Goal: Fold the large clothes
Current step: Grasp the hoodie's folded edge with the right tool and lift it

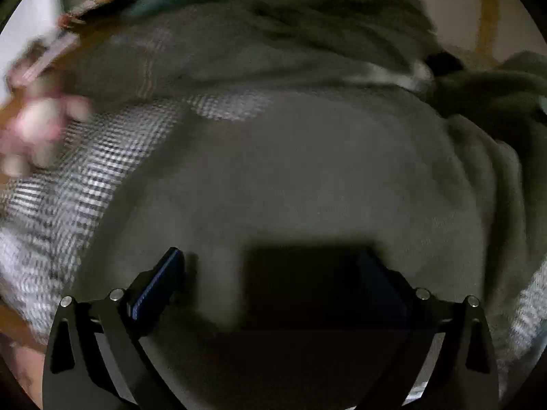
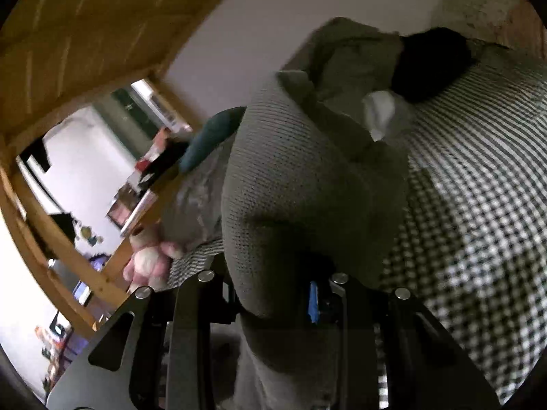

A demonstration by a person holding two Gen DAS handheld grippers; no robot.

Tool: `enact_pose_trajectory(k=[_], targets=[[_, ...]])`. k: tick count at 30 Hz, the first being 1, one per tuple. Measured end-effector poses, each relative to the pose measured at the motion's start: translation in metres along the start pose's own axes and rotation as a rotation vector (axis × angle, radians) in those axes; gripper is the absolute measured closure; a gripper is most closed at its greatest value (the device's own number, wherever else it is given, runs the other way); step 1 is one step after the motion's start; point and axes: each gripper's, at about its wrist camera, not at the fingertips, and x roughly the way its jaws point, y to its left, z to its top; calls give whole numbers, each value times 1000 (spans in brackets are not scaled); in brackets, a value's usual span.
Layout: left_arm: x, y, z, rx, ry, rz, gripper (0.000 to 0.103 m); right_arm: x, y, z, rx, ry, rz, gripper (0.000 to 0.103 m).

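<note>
Nearest the right wrist camera, a thick fold of the grey-green knit garment point(image 2: 307, 177) bulges straight out from between the fingers of the right gripper point(image 2: 273, 294), whose jaws are clamped on it; only a sliver of one blue pad point(image 2: 312, 302) shows beside the cloth. The rest of the garment trails away over the checked bedcover point(image 2: 478, 205), toward a heap of olive cloth point(image 2: 348, 51) and something black point(image 2: 430, 65) at the far end.

In the left wrist view the left gripper point(image 1: 270, 273) hangs over the same garment point(image 1: 290, 171) with its jaws wide apart and nothing between them (the picture is smeared, so fine detail is lost). A pink soft toy point(image 1: 37, 126) lies at the bedcover's edge.

The knit looks heavy, limp and stretchy, not slippery: lifted from a single point it will likely sag and drag. A bunched grip like the right one holds well but hides the edge. The free gripper would do best to take a hem or shoulder seam, well apart from the held fold, so the cloth can be pulled taut.
</note>
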Motion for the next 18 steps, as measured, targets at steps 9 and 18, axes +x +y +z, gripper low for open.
enact_pose_trajectory(k=[9,18], targets=[[49,59,-11,-121,102,-120,4,33,64,-21,-164,36,66,73],[23,93,2,-178,67,-117,4,84,138,-85,-404,162,111,74]])
